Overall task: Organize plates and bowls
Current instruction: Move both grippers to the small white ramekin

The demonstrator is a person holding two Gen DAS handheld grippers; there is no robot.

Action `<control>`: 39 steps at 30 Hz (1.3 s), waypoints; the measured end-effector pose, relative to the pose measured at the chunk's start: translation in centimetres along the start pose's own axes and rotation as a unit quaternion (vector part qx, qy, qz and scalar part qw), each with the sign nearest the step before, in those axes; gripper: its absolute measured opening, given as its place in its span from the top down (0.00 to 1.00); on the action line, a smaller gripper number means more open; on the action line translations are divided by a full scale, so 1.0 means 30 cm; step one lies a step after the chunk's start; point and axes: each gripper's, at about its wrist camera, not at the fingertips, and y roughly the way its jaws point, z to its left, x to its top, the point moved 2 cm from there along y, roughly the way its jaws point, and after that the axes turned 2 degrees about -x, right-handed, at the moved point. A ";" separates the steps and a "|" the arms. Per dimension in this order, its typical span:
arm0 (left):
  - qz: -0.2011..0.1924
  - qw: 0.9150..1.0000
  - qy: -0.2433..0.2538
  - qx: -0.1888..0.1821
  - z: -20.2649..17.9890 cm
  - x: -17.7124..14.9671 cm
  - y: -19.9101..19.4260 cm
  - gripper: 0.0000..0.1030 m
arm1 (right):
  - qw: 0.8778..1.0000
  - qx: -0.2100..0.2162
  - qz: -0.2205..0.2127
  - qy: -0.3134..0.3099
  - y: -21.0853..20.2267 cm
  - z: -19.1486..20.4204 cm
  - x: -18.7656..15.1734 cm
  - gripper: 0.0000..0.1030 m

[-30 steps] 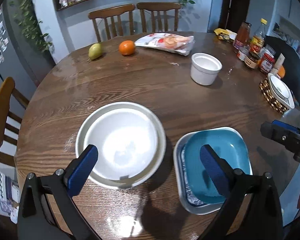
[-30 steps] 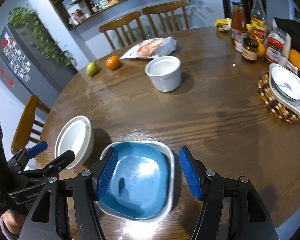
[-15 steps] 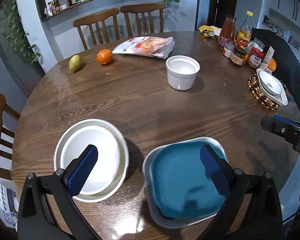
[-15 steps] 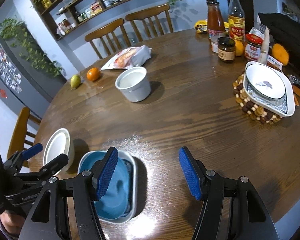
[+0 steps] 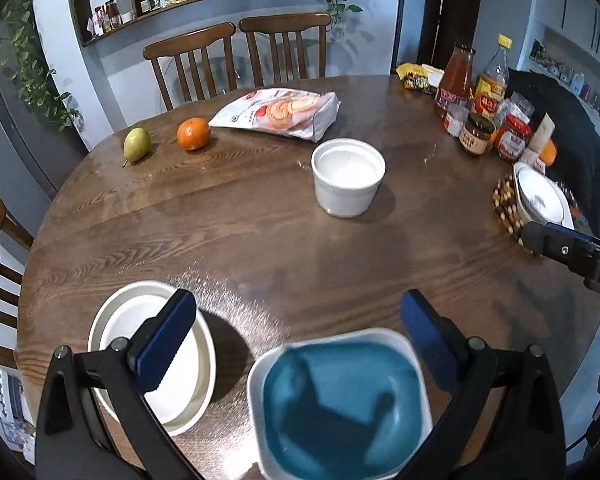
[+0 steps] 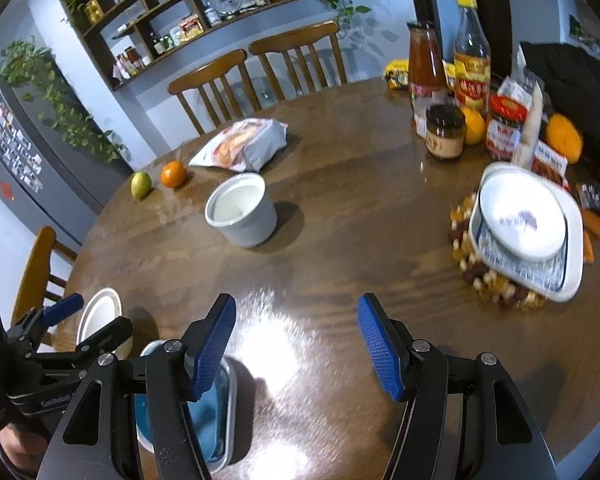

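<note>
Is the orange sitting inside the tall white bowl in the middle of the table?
No, the orange rests on the bare table beside the pear, well apart from the white bowl.

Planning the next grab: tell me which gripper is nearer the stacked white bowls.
Left. The left gripper hangs right over the stacked white bowls, one finger across them; the right gripper sits farther right, past the blue dish.

A round dark-wood dining table [image 5: 260,216] faces 2 slatted wooden chairs [image 5: 236,60] against a pale blue wall [image 5: 112,80], beneath stocked dark wooden shelves [image 6: 204,12] and trailing green vines [image 6: 60,96].
</note>
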 end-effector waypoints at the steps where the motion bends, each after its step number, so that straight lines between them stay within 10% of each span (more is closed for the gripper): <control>1: -0.003 1.000 -0.002 0.001 -0.004 0.012 0.001 0.01 | 1.000 0.001 -0.002 -0.005 0.002 -0.004 0.018 0.38; 30: 0.023 0.996 -0.038 0.077 -0.023 0.262 0.362 0.02 | 0.993 0.095 0.067 -0.017 0.450 0.020 0.292 0.38; 39: 0.049 0.996 -0.043 0.069 -0.029 0.285 0.476 0.22 | 0.989 0.116 0.089 -0.007 0.579 0.042 0.309 0.47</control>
